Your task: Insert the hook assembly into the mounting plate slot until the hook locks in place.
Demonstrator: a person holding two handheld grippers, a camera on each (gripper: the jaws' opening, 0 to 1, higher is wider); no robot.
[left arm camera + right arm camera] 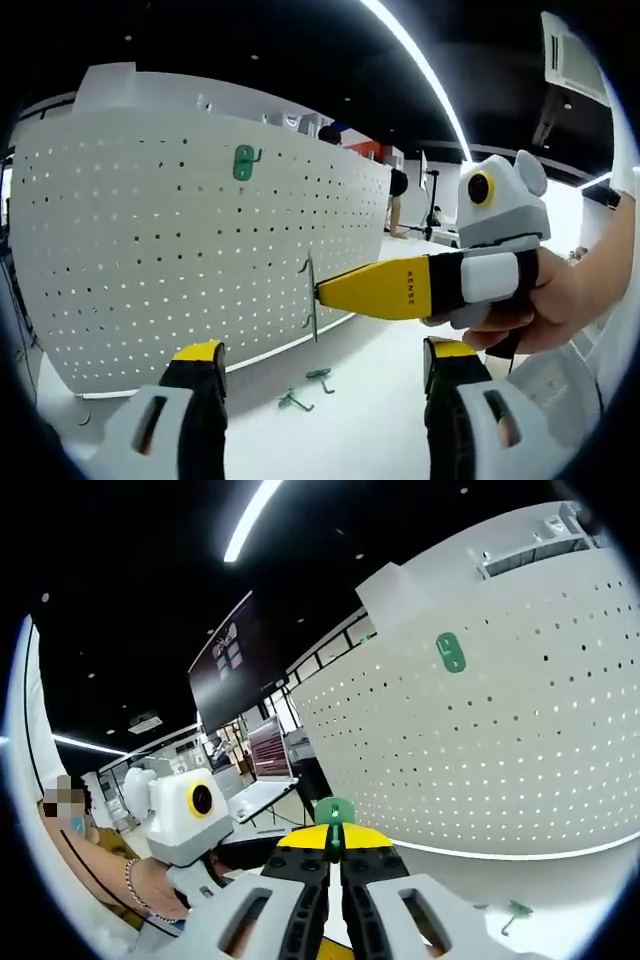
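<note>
Both views face the pegboard [190, 250] from near, sharing it

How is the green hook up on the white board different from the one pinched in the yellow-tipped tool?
The mounted hook sits fixed high on the pegboard; the held hook hangs lower, clamped in the right tool, off the board's edge. The mounted one shows its broad plate; the held one appears edge-on. Both are green.

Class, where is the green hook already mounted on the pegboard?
In the left gripper view, the mounted green hook sits high on the white pegboard, above and left of the right hand-held gripper.
</note>
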